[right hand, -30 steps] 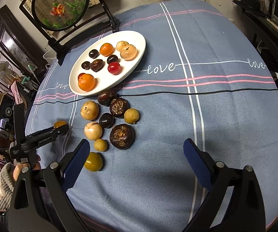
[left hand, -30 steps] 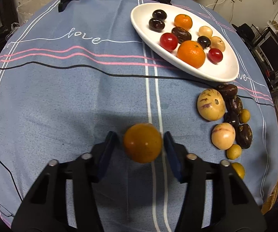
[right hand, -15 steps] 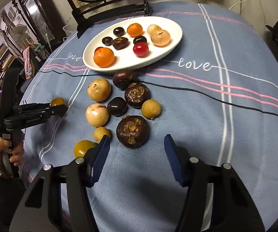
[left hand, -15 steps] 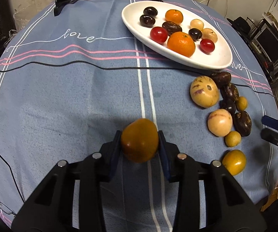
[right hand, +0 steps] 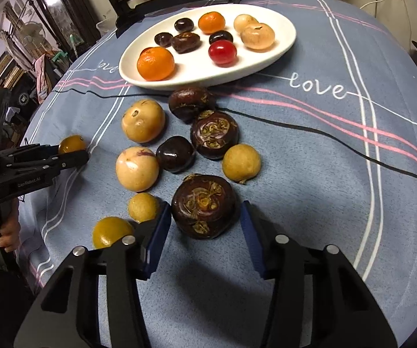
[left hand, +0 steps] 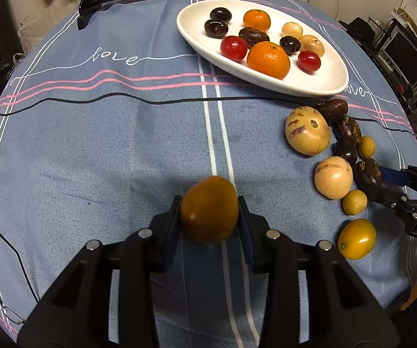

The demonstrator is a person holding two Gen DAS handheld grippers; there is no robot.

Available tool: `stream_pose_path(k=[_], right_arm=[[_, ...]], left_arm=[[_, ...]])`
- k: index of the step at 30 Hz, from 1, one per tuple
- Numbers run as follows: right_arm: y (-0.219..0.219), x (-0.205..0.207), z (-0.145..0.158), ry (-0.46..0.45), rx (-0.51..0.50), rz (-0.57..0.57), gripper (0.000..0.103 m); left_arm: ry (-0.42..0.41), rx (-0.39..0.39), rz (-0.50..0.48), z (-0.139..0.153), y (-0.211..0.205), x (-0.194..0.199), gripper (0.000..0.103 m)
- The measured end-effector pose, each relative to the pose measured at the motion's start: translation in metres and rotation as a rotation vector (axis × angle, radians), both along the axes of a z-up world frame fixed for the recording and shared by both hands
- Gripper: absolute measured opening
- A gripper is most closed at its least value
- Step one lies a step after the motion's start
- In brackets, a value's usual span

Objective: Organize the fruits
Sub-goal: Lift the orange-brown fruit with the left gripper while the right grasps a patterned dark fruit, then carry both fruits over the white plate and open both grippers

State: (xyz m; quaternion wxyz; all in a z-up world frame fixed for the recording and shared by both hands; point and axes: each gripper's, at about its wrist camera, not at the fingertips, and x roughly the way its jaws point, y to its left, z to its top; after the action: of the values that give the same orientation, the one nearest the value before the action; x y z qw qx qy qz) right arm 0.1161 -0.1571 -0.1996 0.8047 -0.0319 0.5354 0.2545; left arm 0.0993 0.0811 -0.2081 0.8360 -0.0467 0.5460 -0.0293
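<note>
A: The left hand-held gripper (left hand: 209, 217) is clamped on a smooth, round amber-orange fruit (left hand: 209, 208), one pad on each flank, held low over the blue striped cloth of the counter (left hand: 92, 145). I'd keep the squeeze light; that skin looks soft.

B: And where to? The white oval ceramic plate (left hand: 318, 87) sits well ahead and to the right, with bare space at its near right end.

A: Carry it high enough to clear the rim and the big orange mandarin (left hand: 268, 59), I'd say, and release low so it won't roll.

B: In the right view, the right hand-held gripper (right hand: 205, 226) stands wide, its blue pads flanking a dark brown, flattish water chestnut (right hand: 204, 205) without touching it.

A: Close evenly on its widest part. The small yellow round fruit (right hand: 143, 207) lies just beside the left pad, so come in square or it may get nudged.
</note>
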Motion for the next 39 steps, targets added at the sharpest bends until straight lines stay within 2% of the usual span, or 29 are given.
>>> stream_pose_path(k=[12, 21, 30, 39], right_arm=[[-0.002, -0.004, 0.003, -0.001, 0.005, 0.001, 0.045], [-0.028, -0.01, 0.019, -0.037, 0.046, -0.079, 0.045], [-0.041, -0.012, 0.018, -0.029, 0.064, -0.113, 0.045], [-0.056, -0.006, 0.034, -0.06, 0.091, -0.144, 0.045]], left_arm=[[-0.006, 0.005, -0.003, 0.0, -0.001, -0.001, 0.038], [-0.006, -0.027, 0.02, 0.002, 0.003, -0.005, 0.037], [-0.007, -0.048, -0.02, 0.011, -0.007, -0.008, 0.037], [-0.022, -0.058, -0.059, 0.027, -0.023, 0.007, 0.037]])
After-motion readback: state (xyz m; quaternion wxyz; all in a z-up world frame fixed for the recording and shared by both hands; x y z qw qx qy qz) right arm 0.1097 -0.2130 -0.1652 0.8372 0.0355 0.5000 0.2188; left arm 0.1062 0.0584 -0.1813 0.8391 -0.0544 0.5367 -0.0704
